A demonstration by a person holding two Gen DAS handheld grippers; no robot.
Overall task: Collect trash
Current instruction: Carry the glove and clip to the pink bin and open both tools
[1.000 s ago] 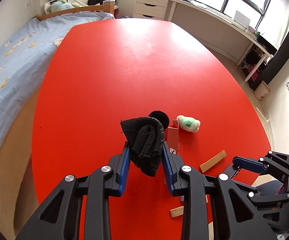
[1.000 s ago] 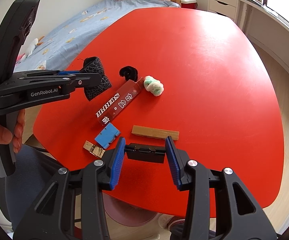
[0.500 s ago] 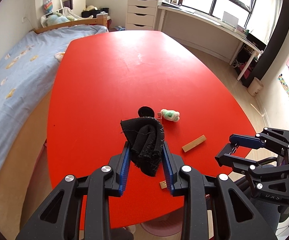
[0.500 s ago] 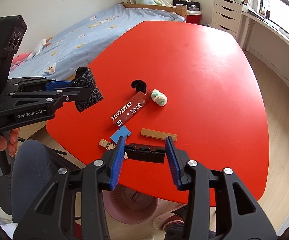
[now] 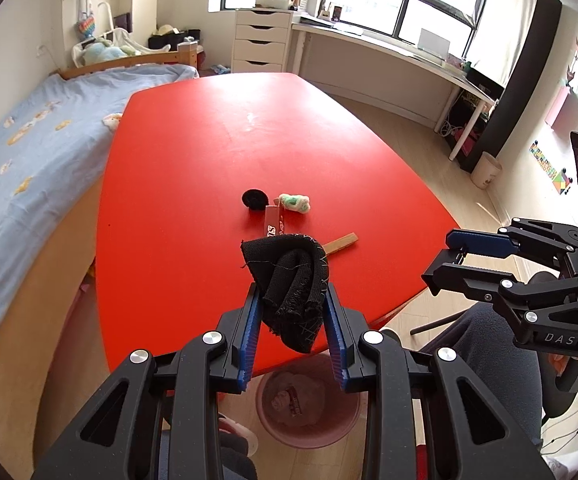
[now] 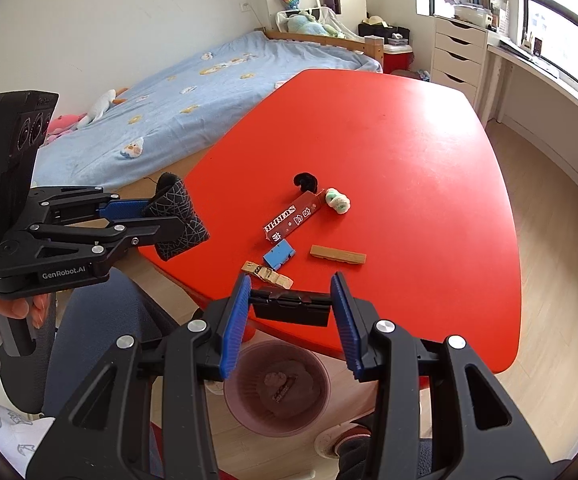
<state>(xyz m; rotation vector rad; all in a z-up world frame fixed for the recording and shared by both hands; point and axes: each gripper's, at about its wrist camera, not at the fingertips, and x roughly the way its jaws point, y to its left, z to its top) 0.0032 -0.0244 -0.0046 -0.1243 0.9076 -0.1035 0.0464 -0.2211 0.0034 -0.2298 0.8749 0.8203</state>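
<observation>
My left gripper (image 5: 291, 304) is shut on a crumpled black cloth (image 5: 289, 280), held above the near edge of the red table (image 5: 209, 152); the cloth also shows in the right wrist view (image 6: 177, 216). My right gripper (image 6: 291, 304) is shut on a flat black clip-like piece (image 6: 289, 306), also held near the table's edge. A pink trash bin (image 6: 277, 388) with some trash inside stands on the floor below both grippers; it also shows in the left wrist view (image 5: 305, 404).
On the table lie a red box (image 6: 293, 218), a black ring (image 6: 305, 182), a green-white wad (image 6: 337, 200), a wooden stick (image 6: 337, 256), a blue piece (image 6: 279, 254) and a tan scrap (image 6: 267, 274). A bed (image 6: 193, 104) stands left.
Both grippers have pulled back and risen from the table with their loads. The pink bin has come into view beneath them.
</observation>
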